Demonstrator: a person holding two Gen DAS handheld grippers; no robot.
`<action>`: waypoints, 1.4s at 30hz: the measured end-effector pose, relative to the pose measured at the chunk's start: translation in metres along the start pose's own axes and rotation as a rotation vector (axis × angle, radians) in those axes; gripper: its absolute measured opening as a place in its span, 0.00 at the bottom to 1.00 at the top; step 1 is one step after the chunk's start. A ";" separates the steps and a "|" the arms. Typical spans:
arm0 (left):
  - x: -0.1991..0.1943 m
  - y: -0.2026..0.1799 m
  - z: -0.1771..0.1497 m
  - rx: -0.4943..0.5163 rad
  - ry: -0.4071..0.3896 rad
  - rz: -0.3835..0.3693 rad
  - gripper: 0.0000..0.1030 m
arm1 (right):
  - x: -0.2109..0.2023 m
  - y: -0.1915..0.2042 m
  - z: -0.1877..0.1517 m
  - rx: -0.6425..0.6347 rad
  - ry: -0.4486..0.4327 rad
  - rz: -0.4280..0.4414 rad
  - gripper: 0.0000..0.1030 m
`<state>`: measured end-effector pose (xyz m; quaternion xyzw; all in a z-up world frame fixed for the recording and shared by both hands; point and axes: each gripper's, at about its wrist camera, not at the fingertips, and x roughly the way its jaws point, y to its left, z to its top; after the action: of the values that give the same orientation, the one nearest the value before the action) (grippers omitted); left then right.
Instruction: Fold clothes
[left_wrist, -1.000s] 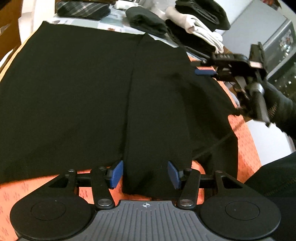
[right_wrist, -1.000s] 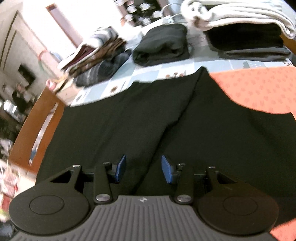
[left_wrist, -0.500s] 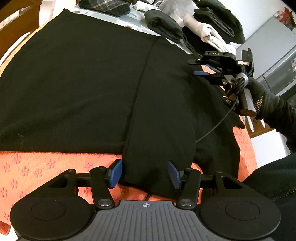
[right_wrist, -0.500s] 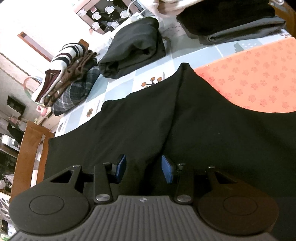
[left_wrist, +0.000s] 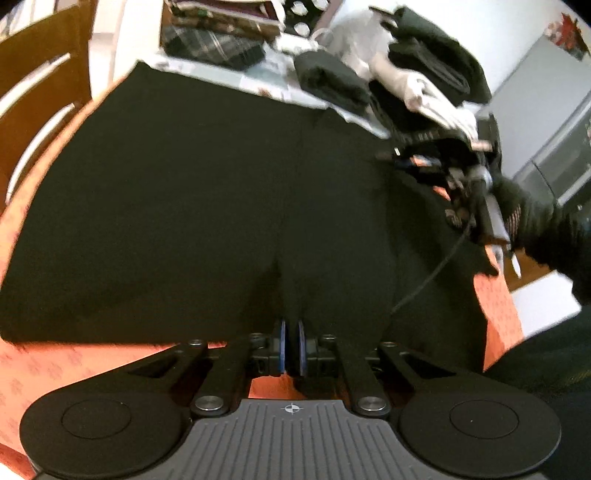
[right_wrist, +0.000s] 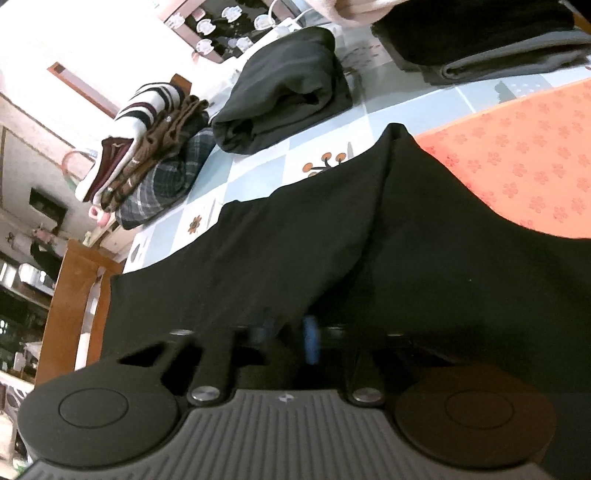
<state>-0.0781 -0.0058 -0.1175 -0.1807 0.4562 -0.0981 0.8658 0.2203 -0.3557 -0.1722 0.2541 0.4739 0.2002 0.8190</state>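
Left wrist view showed our left gripper (left_wrist: 291, 346) with its blue pads (left_wrist: 282, 345) just drawn together, pinching a fold at the near hem of the black garment (left_wrist: 184, 206). Right wrist view showed our right gripper (right_wrist: 290, 338) likewise just closed, one blue pad (right_wrist: 311, 338) blurred, with dark cloth bunched between the jaws, so we judged it clamped on the garment (right_wrist: 424, 266). That garment lay spread flat across the orange floral cloth (right_wrist: 524, 158) on the table, a crease running away from us. Farther out, our right gripper (left_wrist: 417, 162) appeared at the garment's right edge, held by a dark-gloved hand (left_wrist: 524, 214). Beyond the garment lay a rolled dark piece (right_wrist: 284, 92) and a stack of folded clothes (right_wrist: 147, 158) on the blue-checked tablecloth (right_wrist: 251, 173).
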 end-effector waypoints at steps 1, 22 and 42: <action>-0.003 0.001 0.004 -0.005 -0.012 -0.004 0.09 | -0.004 0.002 0.002 -0.010 -0.005 0.002 0.05; 0.002 -0.019 0.059 0.146 0.082 -0.274 0.09 | -0.118 0.033 -0.130 -0.043 0.071 0.071 0.52; -0.015 -0.021 0.070 0.151 0.093 -0.416 0.11 | -0.115 0.044 -0.266 0.629 -0.226 0.413 0.06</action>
<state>-0.0290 -0.0042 -0.0621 -0.2010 0.4400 -0.3169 0.8159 -0.0714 -0.3263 -0.1804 0.6033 0.3577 0.1764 0.6906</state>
